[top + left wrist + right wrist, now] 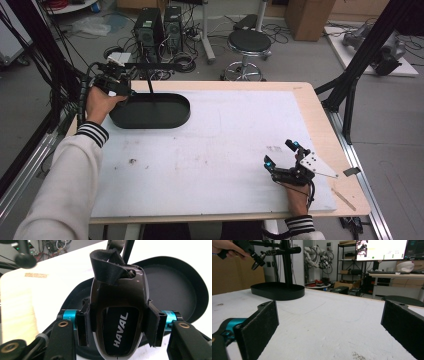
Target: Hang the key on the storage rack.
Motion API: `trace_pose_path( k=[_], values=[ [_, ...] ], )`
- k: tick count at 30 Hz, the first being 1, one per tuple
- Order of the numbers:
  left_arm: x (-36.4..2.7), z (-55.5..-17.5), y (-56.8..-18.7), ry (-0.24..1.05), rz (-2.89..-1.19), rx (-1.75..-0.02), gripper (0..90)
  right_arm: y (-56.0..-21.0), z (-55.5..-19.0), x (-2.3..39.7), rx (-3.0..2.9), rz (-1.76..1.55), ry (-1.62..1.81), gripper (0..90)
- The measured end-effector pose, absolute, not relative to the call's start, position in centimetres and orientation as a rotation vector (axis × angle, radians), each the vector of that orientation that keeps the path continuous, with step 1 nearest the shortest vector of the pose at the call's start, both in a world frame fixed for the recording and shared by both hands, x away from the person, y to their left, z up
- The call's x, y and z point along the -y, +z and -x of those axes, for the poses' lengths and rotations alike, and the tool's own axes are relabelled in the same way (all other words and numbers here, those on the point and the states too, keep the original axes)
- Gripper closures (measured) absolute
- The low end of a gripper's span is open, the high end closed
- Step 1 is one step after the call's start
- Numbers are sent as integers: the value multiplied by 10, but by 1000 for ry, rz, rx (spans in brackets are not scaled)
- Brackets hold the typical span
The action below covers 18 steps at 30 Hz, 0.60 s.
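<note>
A glossy dark key fob (120, 315) marked HAVAL, with a black leather loop (107, 265) at its top, is clamped between the pads of my left gripper (116, 85), which is shut on it. It hangs over the left end of a black oval tray (150, 122), from which a black post (151, 90) with a crossbar (150, 65) rises. The tray (175, 285) lies just beyond the fob. My right gripper (280, 152) rests open at the table's near right, nothing between its pads (262, 327). From there the tray (277, 293) and left gripper (254, 257) stand far off.
The white mat (215, 145) covers most of the wooden table and carries a small stain (132, 161). A thin stick (345, 199) lies near the right edge. Beyond the table stand a stool (249, 42), computer towers (157, 27) and black frame legs (350, 85).
</note>
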<state>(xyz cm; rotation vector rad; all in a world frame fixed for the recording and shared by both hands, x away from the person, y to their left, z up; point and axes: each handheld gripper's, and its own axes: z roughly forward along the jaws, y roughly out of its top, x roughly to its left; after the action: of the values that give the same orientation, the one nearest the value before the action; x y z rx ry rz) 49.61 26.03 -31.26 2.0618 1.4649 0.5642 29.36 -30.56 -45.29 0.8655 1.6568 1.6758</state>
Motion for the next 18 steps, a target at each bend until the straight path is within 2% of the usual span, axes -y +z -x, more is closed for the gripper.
trace_pose_path(
  k=[9,18],
  values=[
    [-257,-500,-323,653,-1991,-1475,485,-453,-294,306,-1655,-866,1676,3],
    [-259,-501,-328,635,-1990,-1462,483,-453,-294,306,-1654,-868,1676,3]
  ],
)
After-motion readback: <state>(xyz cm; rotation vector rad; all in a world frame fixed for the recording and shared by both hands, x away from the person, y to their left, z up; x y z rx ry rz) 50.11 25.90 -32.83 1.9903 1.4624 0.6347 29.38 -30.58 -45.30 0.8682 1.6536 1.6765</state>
